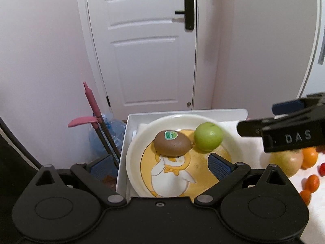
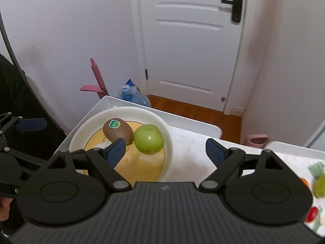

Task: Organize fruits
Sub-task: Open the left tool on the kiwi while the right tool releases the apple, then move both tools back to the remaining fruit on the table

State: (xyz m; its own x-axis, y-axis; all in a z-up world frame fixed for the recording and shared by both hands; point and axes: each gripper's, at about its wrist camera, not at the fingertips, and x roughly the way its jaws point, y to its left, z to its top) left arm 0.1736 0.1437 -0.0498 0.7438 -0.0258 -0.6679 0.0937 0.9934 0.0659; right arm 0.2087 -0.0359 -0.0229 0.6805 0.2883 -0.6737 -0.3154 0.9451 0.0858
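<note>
A white plate with a yellow cartoon picture sits on the white table, and on it lie a brown kiwi with a green sticker and a green apple, touching each other. My left gripper hovers open over the near part of the plate, with nothing between its blue pads. In the right wrist view the kiwi and apple lie just beyond my right gripper. It stands wide open and empty, its left pad in front of the kiwi.
A yellow apple, oranges and a strawberry lie on the table to the right. A pink cup stands at the table's far edge. Beyond the table are a water bottle, a pink-handled tool and a white door.
</note>
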